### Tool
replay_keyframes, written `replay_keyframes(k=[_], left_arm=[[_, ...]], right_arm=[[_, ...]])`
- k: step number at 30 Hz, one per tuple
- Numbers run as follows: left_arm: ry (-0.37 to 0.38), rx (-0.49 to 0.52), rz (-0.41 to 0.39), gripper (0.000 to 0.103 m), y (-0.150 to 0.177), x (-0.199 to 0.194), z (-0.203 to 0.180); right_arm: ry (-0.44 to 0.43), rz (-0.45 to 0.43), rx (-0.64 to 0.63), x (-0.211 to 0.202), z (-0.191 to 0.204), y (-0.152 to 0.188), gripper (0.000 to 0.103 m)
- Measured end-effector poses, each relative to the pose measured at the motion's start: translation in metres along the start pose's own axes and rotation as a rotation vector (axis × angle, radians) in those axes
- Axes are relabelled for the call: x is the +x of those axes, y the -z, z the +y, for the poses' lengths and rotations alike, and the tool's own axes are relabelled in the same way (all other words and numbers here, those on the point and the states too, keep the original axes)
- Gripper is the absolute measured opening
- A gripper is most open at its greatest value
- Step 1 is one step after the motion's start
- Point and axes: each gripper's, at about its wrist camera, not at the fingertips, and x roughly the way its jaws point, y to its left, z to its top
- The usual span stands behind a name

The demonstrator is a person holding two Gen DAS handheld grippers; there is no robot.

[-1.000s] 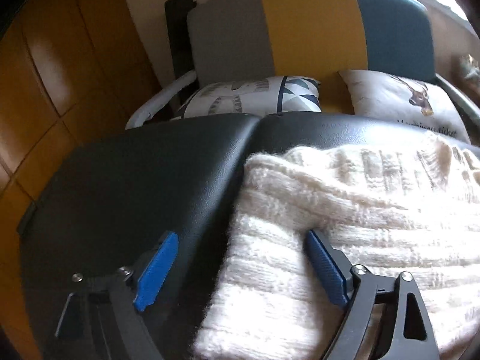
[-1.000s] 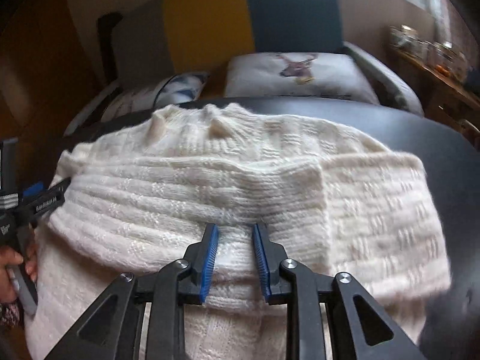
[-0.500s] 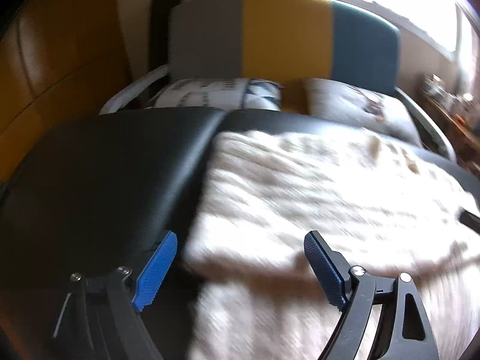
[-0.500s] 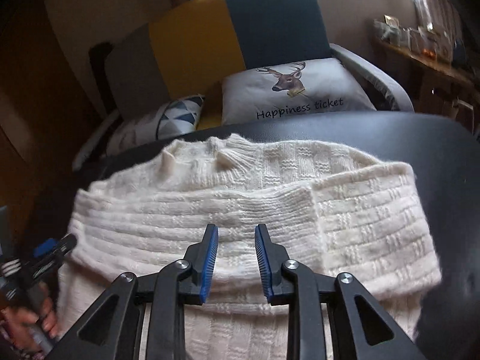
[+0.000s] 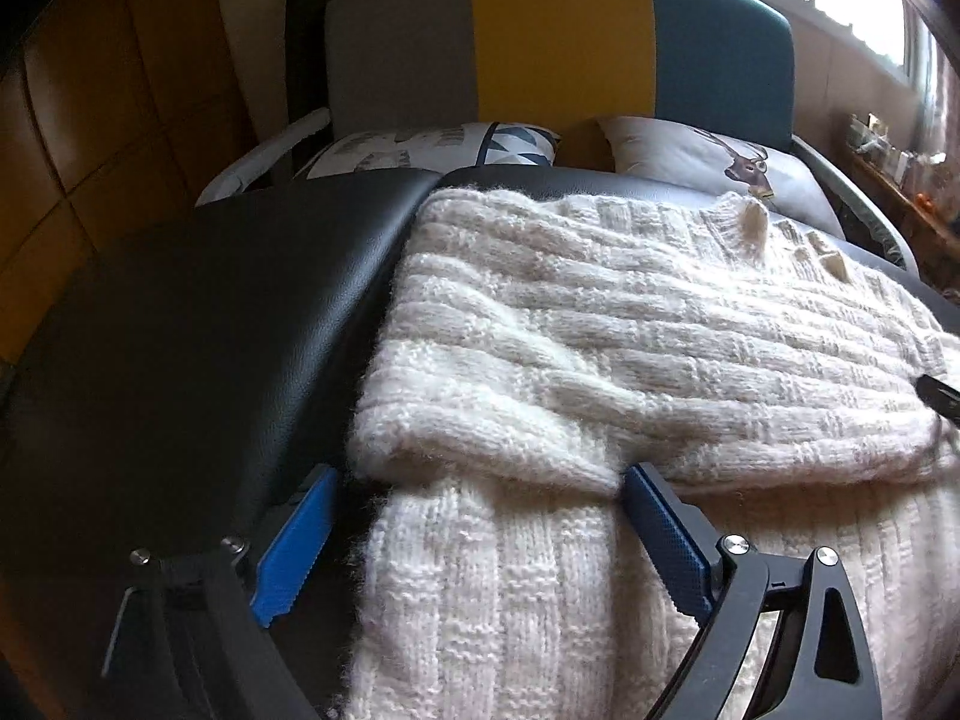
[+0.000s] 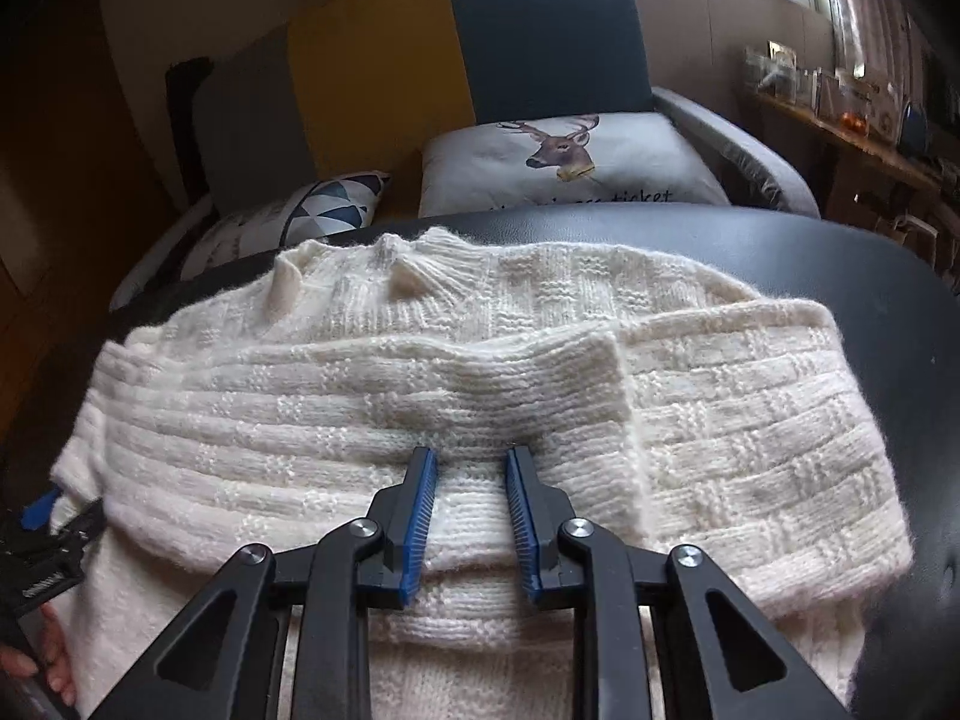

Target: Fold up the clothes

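A cream knitted sweater lies on a black padded table, both sleeves folded across its chest, collar at the far edge. My left gripper is wide open over the sweater's left side, just in front of the folded sleeve edge, holding nothing. The sweater also shows in the right wrist view. My right gripper hovers at the sweater's middle with its jaws narrowly apart and nothing pinched between them. The left gripper also shows at the left edge of the right wrist view.
Behind the table stands a grey, yellow and teal sofa with a deer cushion and a triangle-patterned cushion. Wooden panels are on the left. A cluttered shelf is at the right.
My left gripper has drawn back toward me from the sweater's left edge, so more of the sweater shows. My right gripper has pulled back slightly and its jaws have stayed narrowly apart.
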Motion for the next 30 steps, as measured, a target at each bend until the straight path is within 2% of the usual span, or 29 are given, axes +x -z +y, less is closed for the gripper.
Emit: replay_keyframes(k=[4,10,14,22,24,30], left_arm=[[-0.015,0.020,0.003,0.096,0.005,-0.013,-0.001],[0.010,0.032,0.014,0.096,0.024,-0.035,0.002],[0.010,0.071,0.022,0.096,0.046,-0.054,0.001],[-0.013,0.150,-0.040,0.096,0.101,-0.083,0.022],[0.017,0.130,-0.057,0.096,0.107,-0.087,0.033],[0.128,0.084,-0.063,0.096,0.115,-0.108,0.065]], right_arm=[[-0.032,0.022,0.006,-0.026,-0.001,0.018,0.028],[-0.071,0.056,-0.009,-0.069,-0.001,0.054,0.028],[-0.095,0.081,-0.019,-0.098,0.000,0.078,0.028],[-0.064,0.147,-0.069,-0.129,-0.008,0.150,0.029],[-0.064,0.111,-0.078,-0.135,-0.012,0.161,0.029],[-0.155,0.016,0.028,-0.181,-0.044,0.165,0.030]])
